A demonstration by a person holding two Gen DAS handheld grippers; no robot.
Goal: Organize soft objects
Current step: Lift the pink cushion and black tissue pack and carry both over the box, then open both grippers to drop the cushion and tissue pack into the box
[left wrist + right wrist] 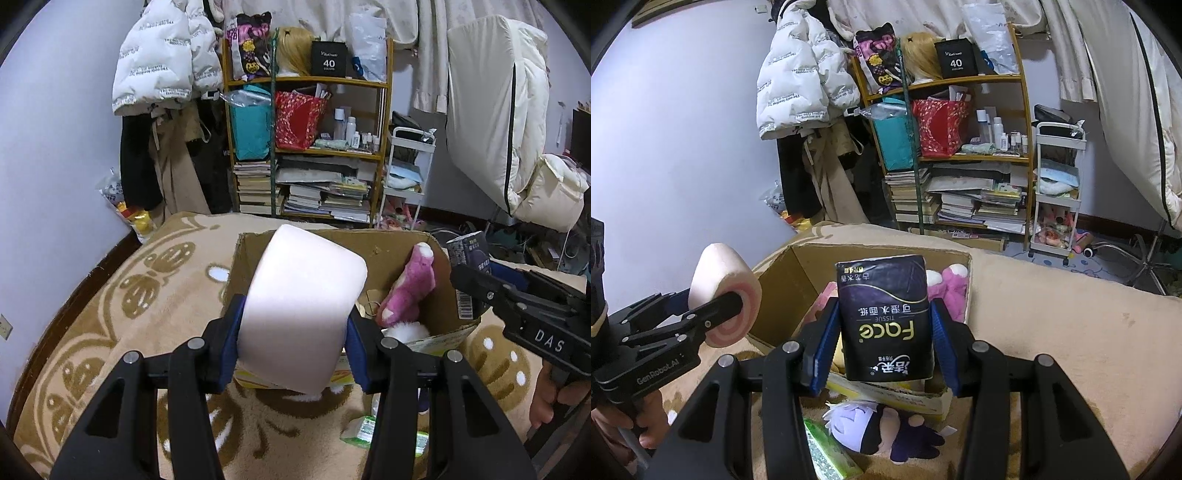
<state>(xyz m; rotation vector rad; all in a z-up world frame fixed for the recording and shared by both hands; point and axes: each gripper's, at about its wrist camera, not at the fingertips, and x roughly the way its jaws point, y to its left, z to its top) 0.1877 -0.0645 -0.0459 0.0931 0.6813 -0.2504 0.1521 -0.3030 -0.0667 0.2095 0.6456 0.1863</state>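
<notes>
A soft, pale pink swiss-roll cushion is being gripped by the left gripper, whose blue-padded fingers are being pressed against its two flat ends; from the right wrist view a pink spiral is shown on the end facing the camera. The cushion is being held in the air over the near left part of an open cardboard box, which is resting on a beige patterned blanket.

A dark tissue pack, printed "Face" upside down, is being clamped by the right gripper, with its fingers closed on the pack's two sides. The pack is being held above the near edge of the same box.

Inside the box, a pink plush toy is lying against the far right wall. On the blanket just in front of the box, a plush doll with pale hair and dark clothes is lying, and a green packet is resting beside it. A cluttered wooden bookshelf is standing behind, against the wall.
</notes>
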